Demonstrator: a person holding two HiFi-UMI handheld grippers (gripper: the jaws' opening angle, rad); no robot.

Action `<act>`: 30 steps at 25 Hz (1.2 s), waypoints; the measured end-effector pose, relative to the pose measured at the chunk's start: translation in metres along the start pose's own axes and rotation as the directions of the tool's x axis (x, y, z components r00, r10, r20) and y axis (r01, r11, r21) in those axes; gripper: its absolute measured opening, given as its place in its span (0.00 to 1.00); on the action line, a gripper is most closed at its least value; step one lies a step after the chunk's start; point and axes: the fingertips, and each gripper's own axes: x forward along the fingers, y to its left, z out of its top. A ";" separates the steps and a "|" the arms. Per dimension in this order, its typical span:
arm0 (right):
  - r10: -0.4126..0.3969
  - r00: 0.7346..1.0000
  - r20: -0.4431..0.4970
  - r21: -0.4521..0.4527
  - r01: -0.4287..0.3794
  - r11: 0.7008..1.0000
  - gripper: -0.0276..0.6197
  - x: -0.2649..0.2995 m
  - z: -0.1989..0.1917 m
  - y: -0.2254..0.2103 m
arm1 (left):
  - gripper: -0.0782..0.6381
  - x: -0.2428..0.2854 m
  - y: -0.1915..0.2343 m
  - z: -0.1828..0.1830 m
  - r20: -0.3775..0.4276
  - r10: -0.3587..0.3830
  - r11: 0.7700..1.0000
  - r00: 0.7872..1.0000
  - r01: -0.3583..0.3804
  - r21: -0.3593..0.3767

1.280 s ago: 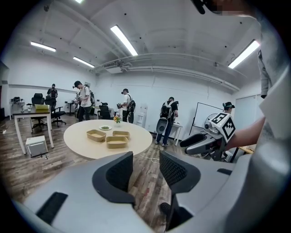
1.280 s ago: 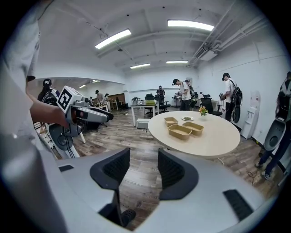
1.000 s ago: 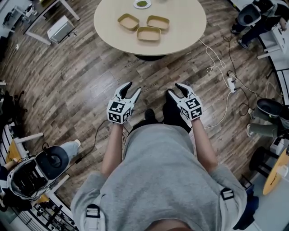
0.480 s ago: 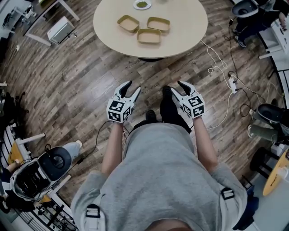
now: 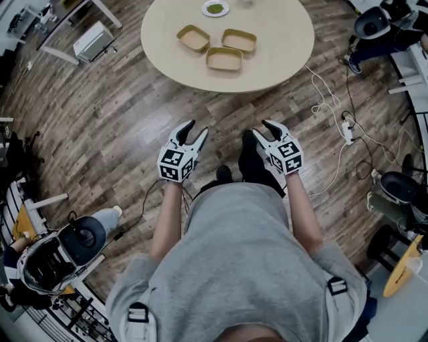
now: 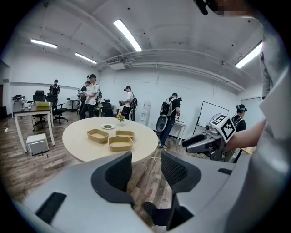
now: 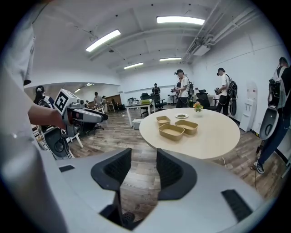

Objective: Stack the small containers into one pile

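Observation:
Three shallow tan containers lie apart on the round table [image 5: 281, 60]: one at the left [image 5: 193, 38], one at the right [image 5: 239, 41], one nearest me [image 5: 224, 59]. A small plate with something green [image 5: 215, 8] sits behind them. Both grippers hang over the wooden floor, well short of the table. My left gripper [image 5: 194, 129] is open and empty. My right gripper [image 5: 259, 129] is empty, its jaws apart and closing a little. The containers also show past the left gripper's jaws [image 6: 119, 144] and the right gripper's jaws [image 7: 171, 131].
White cables and a power strip [image 5: 344, 123] lie on the floor right of the table. A white box [image 5: 93, 41] stands at the far left, and a chair [image 5: 77, 240] at my lower left. Several people [image 6: 92, 95] stand behind the table.
The table and containers have shifted slightly downward and rightward in the head view. The right gripper rose a little; the left gripper has barely moved.

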 end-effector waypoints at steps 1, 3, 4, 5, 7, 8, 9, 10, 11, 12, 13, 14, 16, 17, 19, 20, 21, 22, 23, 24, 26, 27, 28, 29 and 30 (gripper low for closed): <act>0.004 1.000 -0.001 -0.001 -0.004 1.000 0.32 0.003 0.003 -0.005 | 0.40 0.004 0.002 0.003 0.000 0.003 1.000 1.000 -0.003 -0.003; 0.011 1.000 0.000 -0.002 -0.011 1.000 0.32 0.008 0.009 -0.014 | 0.40 0.012 0.004 0.008 -0.001 0.008 1.000 1.000 -0.008 -0.005; 0.014 1.000 0.001 -0.002 -0.014 1.000 0.32 0.010 0.011 -0.019 | 0.40 0.015 0.005 0.011 -0.002 0.012 1.000 1.000 -0.012 -0.007; 0.017 1.000 0.001 -0.002 -0.017 1.000 0.32 0.012 0.014 -0.024 | 0.40 0.019 0.006 0.014 -0.003 0.016 1.000 1.000 -0.016 -0.010; 0.027 1.000 0.002 -0.003 -0.027 1.000 0.32 0.017 0.019 -0.035 | 0.40 0.026 0.008 0.019 -0.003 0.026 1.000 1.000 -0.026 -0.016; 0.032 0.999 0.003 -0.003 -0.032 0.999 0.32 0.020 0.021 -0.040 | 0.40 0.030 0.010 0.021 -0.004 0.032 0.999 0.999 -0.032 -0.019; 0.039 0.999 0.003 -0.003 -0.039 0.999 0.32 0.024 0.023 -0.045 | 0.40 0.034 0.012 0.024 -0.005 0.039 0.999 0.999 -0.039 -0.021; 0.046 0.999 0.003 -0.003 -0.046 0.999 0.32 0.027 0.025 -0.051 | 0.40 0.038 0.014 0.026 -0.006 0.046 0.999 0.999 -0.046 -0.023; 0.053 0.999 0.001 -0.003 -0.053 0.999 0.31 0.031 0.028 -0.056 | 0.40 0.043 0.016 0.029 -0.007 0.054 0.998 0.999 -0.054 -0.025; 0.062 0.998 -0.001 -0.003 -0.062 0.998 0.31 0.035 0.030 -0.062 | 0.40 0.047 0.017 0.033 -0.008 0.061 0.998 0.998 -0.062 -0.027; 0.071 0.997 -0.004 -0.004 -0.071 0.997 0.31 0.038 0.033 -0.068 | 0.40 0.051 0.019 0.037 -0.008 0.070 0.997 0.998 -0.070 -0.030; 0.079 0.997 -0.006 -0.006 -0.079 0.997 0.31 0.042 0.036 -0.073 | 0.40 0.055 0.021 0.040 -0.009 0.078 0.996 0.997 -0.078 -0.033; 0.097 0.995 -0.006 -0.011 -0.097 0.995 0.31 0.049 0.041 -0.083 | 0.40 0.064 0.025 0.045 -0.008 0.096 0.995 0.995 -0.097 -0.040; 0.106 0.994 -0.006 -0.016 -0.106 0.994 0.31 0.052 0.043 -0.087 | 0.40 0.068 0.027 0.046 -0.007 0.106 0.993 0.994 -0.106 -0.043; 0.121 0.993 -0.006 -0.024 -0.122 0.992 0.31 0.060 0.047 -0.097 | 0.40 0.076 0.030 0.050 -0.006 0.123 0.991 0.992 -0.123 -0.047; 0.129 0.992 -0.007 -0.028 -0.129 0.991 0.31 0.062 0.049 -0.102 | 0.40 0.080 0.030 0.052 -0.004 0.131 0.990 0.991 -0.131 -0.049; 0.136 0.991 -0.008 -0.030 -0.137 0.990 0.31 0.065 0.052 -0.108 | 0.40 0.084 0.030 0.055 -0.002 0.138 0.989 0.990 -0.138 -0.052; 0.144 0.990 -0.010 -0.033 -0.144 0.989 0.31 0.066 0.054 -0.113 | 0.40 0.088 0.030 0.058 0.000 0.145 0.988 0.989 -0.145 -0.056; 0.151 0.988 -0.011 -0.035 -0.151 0.988 0.31 0.068 0.057 -0.118 | 0.40 0.092 0.029 0.060 0.001 0.152 0.987 0.988 -0.151 -0.060; 0.159 0.987 -0.013 -0.038 -0.159 0.986 0.31 0.072 0.059 -0.124 | 0.40 0.097 0.030 0.063 0.003 0.159 0.985 0.987 -0.159 -0.063; 0.181 0.983 -0.019 -0.043 -0.182 0.982 0.30 0.081 0.065 -0.135 | 0.40 0.105 0.034 0.067 0.004 0.180 0.981 0.984 -0.179 -0.074; 0.196 0.980 -0.022 -0.048 -0.197 0.979 0.30 0.086 0.068 -0.138 | 0.40 0.107 0.036 0.068 0.004 0.193 0.978 0.981 -0.192 -0.082; 0.211 0.977 -0.026 -0.055 -0.212 0.976 0.30 0.090 0.072 -0.142 | 0.40 0.108 0.037 0.070 0.003 0.208 0.974 0.978 -0.207 -0.090; 0.225 0.974 -0.029 -0.062 -0.227 0.972 0.30 0.094 0.076 -0.144 | 0.40 0.110 0.038 0.071 0.002 0.222 0.970 0.975 -0.221 -0.098; 0.238 0.971 -0.032 -0.069 -0.240 0.968 0.30 0.098 0.078 -0.147 | 0.40 0.111 0.040 0.071 0.001 0.236 0.966 0.972 -0.234 -0.105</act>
